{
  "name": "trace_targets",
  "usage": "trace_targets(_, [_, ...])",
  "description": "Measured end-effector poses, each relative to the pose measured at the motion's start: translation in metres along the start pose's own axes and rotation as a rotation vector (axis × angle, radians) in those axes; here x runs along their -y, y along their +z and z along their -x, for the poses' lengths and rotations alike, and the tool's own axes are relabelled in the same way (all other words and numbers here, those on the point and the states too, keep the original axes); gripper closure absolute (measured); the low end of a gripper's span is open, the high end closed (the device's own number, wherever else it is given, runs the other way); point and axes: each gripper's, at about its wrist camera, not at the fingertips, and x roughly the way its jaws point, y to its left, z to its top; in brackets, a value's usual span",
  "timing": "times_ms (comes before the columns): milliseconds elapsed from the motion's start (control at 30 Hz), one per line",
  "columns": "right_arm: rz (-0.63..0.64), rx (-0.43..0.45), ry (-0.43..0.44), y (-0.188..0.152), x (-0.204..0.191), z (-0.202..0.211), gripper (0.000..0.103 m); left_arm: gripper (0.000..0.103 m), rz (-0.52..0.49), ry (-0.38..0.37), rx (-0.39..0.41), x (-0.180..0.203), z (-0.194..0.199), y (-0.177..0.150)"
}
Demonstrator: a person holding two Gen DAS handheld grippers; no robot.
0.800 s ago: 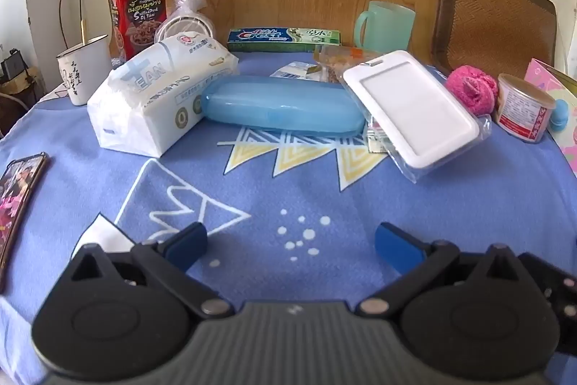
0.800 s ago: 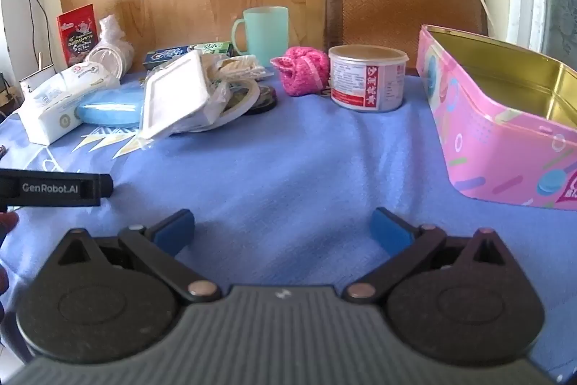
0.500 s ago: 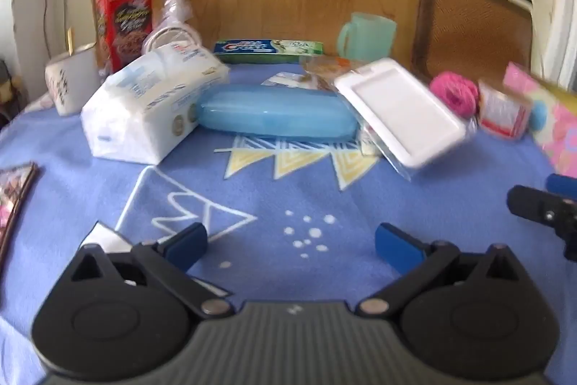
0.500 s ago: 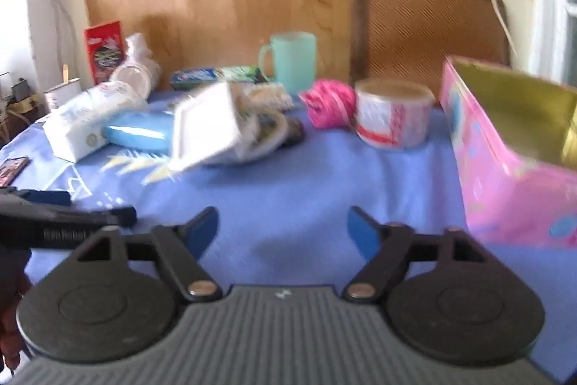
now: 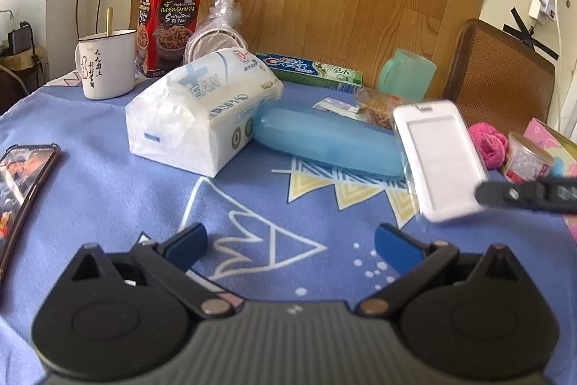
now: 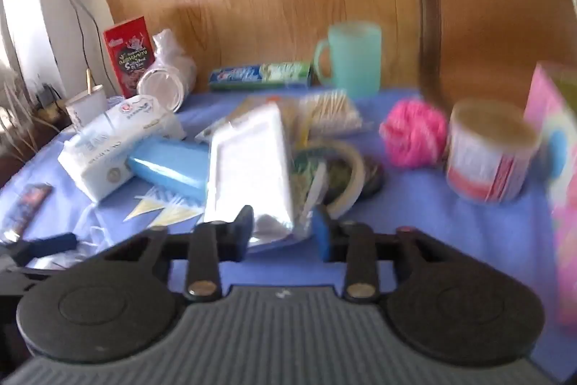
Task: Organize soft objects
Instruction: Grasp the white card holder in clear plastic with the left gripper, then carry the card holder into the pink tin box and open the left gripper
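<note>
A white tissue pack (image 5: 202, 112) lies on the blue cloth beside a blue case (image 5: 324, 141); the pack also shows in the right wrist view (image 6: 115, 139). A pink fluffy ball (image 5: 487, 141) (image 6: 413, 132) sits right of the pile. A white card holder in a clear bag (image 5: 438, 163) (image 6: 249, 165) leans on the pile. My left gripper (image 5: 290, 246) is open and empty, low over the cloth. My right gripper (image 6: 283, 233) has its jaws partly closed around the card holder's near edge; the view is blurred. One of its fingers (image 5: 526, 192) shows at the card holder.
A pink tin box (image 6: 555, 175) stands at the right, a labelled can (image 6: 488, 150) beside it. A white mug (image 5: 106, 64), red snack tin (image 5: 169, 20), toothpaste box (image 5: 313, 69) and green cup (image 5: 407, 74) line the back. A phone (image 5: 21, 183) lies left.
My right gripper has moved forward and left to the card holder, and its jaws have narrowed. My left gripper has stayed open in place, turning slightly left.
</note>
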Motion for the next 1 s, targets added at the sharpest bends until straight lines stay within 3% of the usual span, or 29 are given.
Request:
trace_targets(133, [-0.054,-0.016,0.078,-0.020,0.005,0.030,0.083,0.001,-0.002,-0.003,-0.004,0.001,0.000,0.000])
trace_targets(200, [-0.069,-0.025,0.113,-0.034,0.008,0.052,0.084,0.001,0.005,-0.042,-0.012,-0.001,0.003,0.001])
trace_targets(333, [-0.064,-0.026,0.120,-0.055,0.020,0.093,0.083,0.010,0.055,-0.264,-0.093,0.006,0.004,0.009])
trace_targets(433, [-0.015,0.001,0.028,-0.070,0.027,0.118,0.079,0.016,0.094,-0.432,-0.187,0.023,-0.003,0.015])
trace_targets(467, [0.015,0.015,-0.011,-0.074,0.027,0.123,0.075,0.017,0.098,-0.483,-0.231,0.033,-0.008,0.016])
trace_targets(500, [0.047,0.019,-0.023,-0.078,0.025,0.126,0.058,0.019,0.092,-0.519,-0.266,0.043,-0.011,0.015])
trace_targets(533, [0.068,0.004,-0.011,-0.077,0.026,0.123,0.036,0.019,0.079,-0.535,-0.285,0.053,-0.013,0.014])
trace_targets(600, [0.126,-0.016,0.016,-0.086,0.017,0.121,0.022,0.019,0.023,-0.537,-0.310,0.075,-0.014,0.013])
trace_targets(767, [0.374,-0.008,-0.008,-0.095,-0.014,0.091,0.024,0.021,-0.072,-0.522,-0.282,0.110,-0.010,0.003])
trace_targets(867, [0.376,0.010,0.075,-0.093,-0.016,0.079,0.036,0.023,-0.109,-0.479,-0.239,0.119,-0.006,-0.001])
trace_targets(1000, [0.386,0.061,0.038,-0.089,-0.023,0.078,0.038,0.028,-0.082,-0.520,-0.234,0.118,0.002,0.008])
